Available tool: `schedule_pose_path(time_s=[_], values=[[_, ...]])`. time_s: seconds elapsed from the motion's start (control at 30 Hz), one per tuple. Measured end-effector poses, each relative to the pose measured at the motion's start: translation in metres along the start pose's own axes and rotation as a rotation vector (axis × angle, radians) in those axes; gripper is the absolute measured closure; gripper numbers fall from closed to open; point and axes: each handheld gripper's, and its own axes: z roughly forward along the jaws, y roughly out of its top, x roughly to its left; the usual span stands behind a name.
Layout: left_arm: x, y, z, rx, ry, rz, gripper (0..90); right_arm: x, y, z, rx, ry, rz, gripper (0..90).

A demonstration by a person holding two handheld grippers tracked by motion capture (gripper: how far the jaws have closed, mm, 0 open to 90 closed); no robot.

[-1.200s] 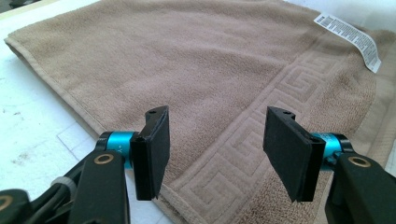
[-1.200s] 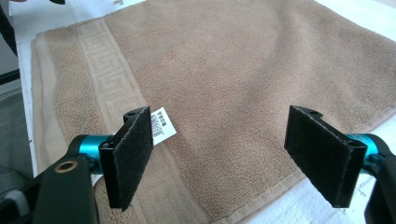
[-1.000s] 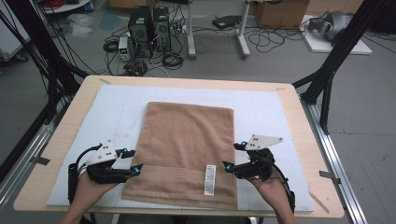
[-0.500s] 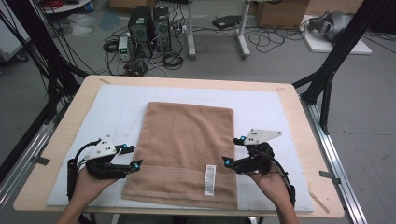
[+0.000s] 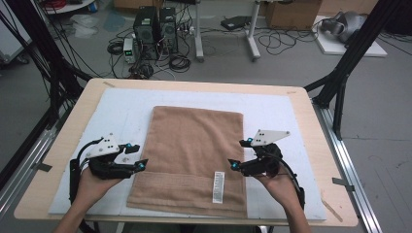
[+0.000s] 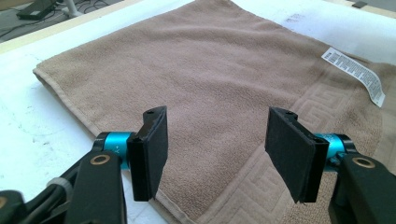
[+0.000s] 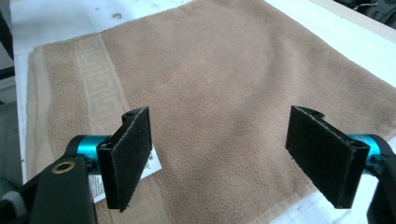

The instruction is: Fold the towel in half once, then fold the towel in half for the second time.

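Towel [image 5: 194,155], tan and folded flat, lies on the white mat [image 5: 272,116] in the middle of the surface [image 5: 311,116], its patterned hem and white care label [image 5: 218,187] toward the near edge where I stand. Compared with a second ago, my two hands have barely shifted: my left tool [image 5: 134,156] has eased slightly toward the towel's left edge, while my right tool [image 5: 239,154] sits just off the right edge, much as before. Both tools stand wide open and hold nothing; the left gripper view shows the black pads [image 6: 154,149] spread above the cloth near its edge, and the right gripper view shows the same over the opposite side, the label just behind one pad [image 7: 126,156]. Little has changed, which I read as the pause before a grasp: the towel is undisturbed, no corner lifted, so the fold is not yet begun. Each tool flanks the towel near its hem band, the left one at the border between mat and cloth, the right one overlapping the cloth's side edge. Closing on those side edges looks like my next step.
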Motion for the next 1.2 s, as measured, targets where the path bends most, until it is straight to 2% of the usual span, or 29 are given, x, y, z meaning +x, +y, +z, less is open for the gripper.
schedule_pose_path(time_s=[0.27, 0.6, 0.87, 0.97, 1.03, 1.1, 1.2], values=[[0.002, 0.006, 0.001, 0.005, -0.002, 0.012, 39.3, 0.0, 0.001, 0.002, 0.004, 0.0, -0.006, 21.9], [0.016, 0.009, 0.01, 0.008, -0.003, -0.021, 39.3, -0.008, 0.003, -0.001, 0.002, -0.013, 0.013, 21.9], [0.035, 0.032, 0.015, -0.005, 0.027, -0.033, 39.4, -0.036, 0.021, 0.004, -0.001, -0.041, 0.017, 21.9], [0.047, 0.042, 0.021, 0.003, 0.029, -0.039, 39.5, -0.049, 0.03, 0.007, -0.003, -0.054, 0.019, 22.3], [0.057, 0.048, 0.026, 0.003, 0.029, -0.053, 43.1, -0.059, 0.035, 0.009, -0.002, -0.064, 0.03, 22.4], [0.069, 0.053, 0.033, 0.008, 0.057, -0.062, 43.2, -0.069, 0.04, 0.011, -0.005, -0.083, 0.033, 23.6], [0.084, 0.06, 0.045, 0.007, 0.109, -0.066, 43.2, -0.087, 0.045, 0.017, 0.011, -0.098, 0.068, 23.7]])
